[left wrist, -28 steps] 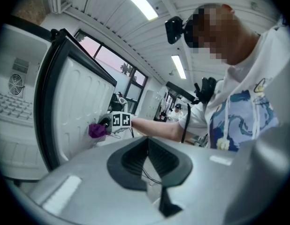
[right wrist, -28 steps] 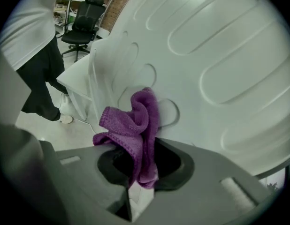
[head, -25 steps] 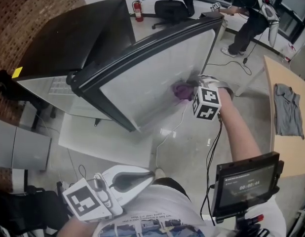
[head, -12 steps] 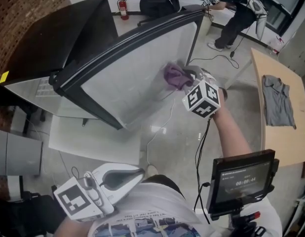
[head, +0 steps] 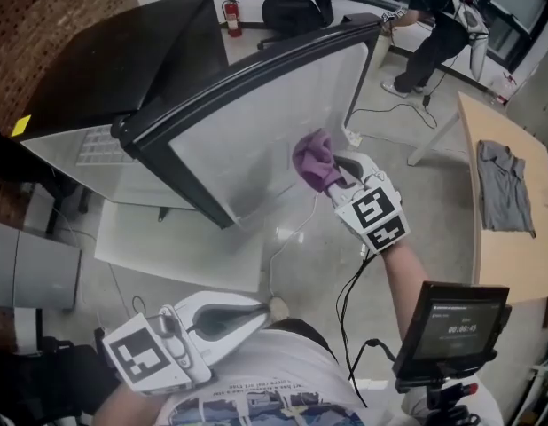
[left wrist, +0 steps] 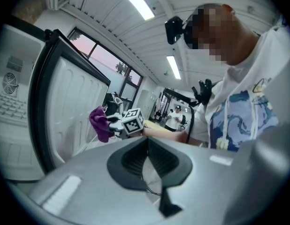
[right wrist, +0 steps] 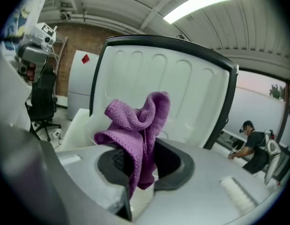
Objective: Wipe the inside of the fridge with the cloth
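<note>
Right gripper (head: 343, 177) jaws are clamping the purple cloth (head: 313, 160), which is bunching beyond their tips, with the white inner panel of the open fridge door (head: 256, 122) just ahead. Left gripper (left wrist: 148, 142) jaws are resting together, holding nothing.

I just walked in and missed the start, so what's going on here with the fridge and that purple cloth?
A person is working with a gripper in each hand. The right gripper is clamped on a purple cloth and holds it up at the white inner liner of the open fridge door; whether it touches the liner is unclear. The left gripper hangs low by the person's body, jaws together and empty.
</note>
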The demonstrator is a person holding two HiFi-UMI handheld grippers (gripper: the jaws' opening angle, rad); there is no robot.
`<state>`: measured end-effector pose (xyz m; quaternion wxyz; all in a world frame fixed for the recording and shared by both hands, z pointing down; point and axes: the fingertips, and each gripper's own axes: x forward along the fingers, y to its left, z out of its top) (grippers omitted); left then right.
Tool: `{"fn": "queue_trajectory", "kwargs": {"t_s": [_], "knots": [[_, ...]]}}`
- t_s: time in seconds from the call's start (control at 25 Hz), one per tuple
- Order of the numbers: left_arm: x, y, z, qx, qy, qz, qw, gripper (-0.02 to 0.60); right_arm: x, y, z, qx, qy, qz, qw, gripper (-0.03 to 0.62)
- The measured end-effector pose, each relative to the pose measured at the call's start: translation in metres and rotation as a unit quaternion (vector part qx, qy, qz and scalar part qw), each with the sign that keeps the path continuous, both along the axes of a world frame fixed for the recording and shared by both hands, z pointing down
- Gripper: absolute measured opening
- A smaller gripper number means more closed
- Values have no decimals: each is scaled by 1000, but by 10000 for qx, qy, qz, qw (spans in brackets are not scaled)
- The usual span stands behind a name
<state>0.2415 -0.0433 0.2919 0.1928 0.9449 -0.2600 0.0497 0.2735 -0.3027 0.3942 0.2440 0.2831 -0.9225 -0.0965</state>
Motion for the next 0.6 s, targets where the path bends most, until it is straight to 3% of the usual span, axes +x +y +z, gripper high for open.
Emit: {"fn": "queue_trajectory", "kwargs": {"t_s": [0.32,0.6], "knots": [[-1,9,-1,-16,28,106,9999,6,-69,76,54,-1321,-450,-721,9876,78],[-16,12,-1,-8,-6,-85,10000,6,-114,108,86,-1990,-602,-1111,9718,78]]}}
